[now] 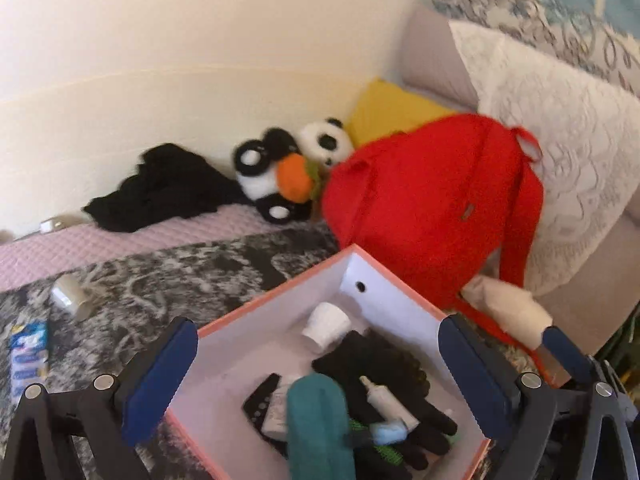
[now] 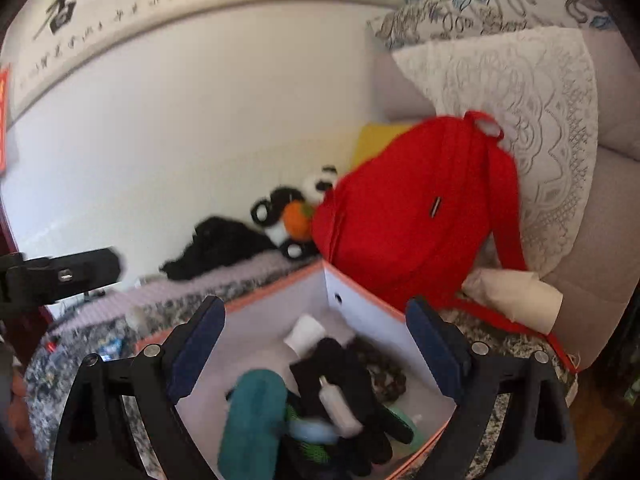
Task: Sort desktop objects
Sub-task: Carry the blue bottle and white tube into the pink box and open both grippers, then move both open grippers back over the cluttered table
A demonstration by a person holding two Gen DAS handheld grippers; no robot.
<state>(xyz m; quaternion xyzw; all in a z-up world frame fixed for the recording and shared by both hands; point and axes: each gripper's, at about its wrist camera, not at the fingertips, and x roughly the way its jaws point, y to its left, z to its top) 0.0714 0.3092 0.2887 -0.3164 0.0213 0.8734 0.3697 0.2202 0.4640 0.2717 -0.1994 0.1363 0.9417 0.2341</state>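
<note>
Pink-rimmed box (image 1: 400, 292) sits on the grey patterned bedspread (image 1: 180, 272), just in front of the red backpack (image 1: 432, 200). Your left gripper (image 1: 316, 384) and right gripper (image 2: 316, 356) both hang over it, jaws wide, holding nothing. Inside the box: white cup (image 1: 326, 324), black gloves (image 1: 384, 364), teal cloth (image 1: 320, 420), small white tube (image 1: 386, 402). On the bedspread left of the box: grey roll (image 1: 72, 294), blue packet (image 1: 28, 354).

A long calligraphy scroll (image 2: 192, 4) hangs on the wall in the right wrist view; it carries large brushed Chinese characters, the first one looks like 香, the others are cut or blurred; the small label on the red backpack (image 2: 435, 205) is unreadable.
</note>
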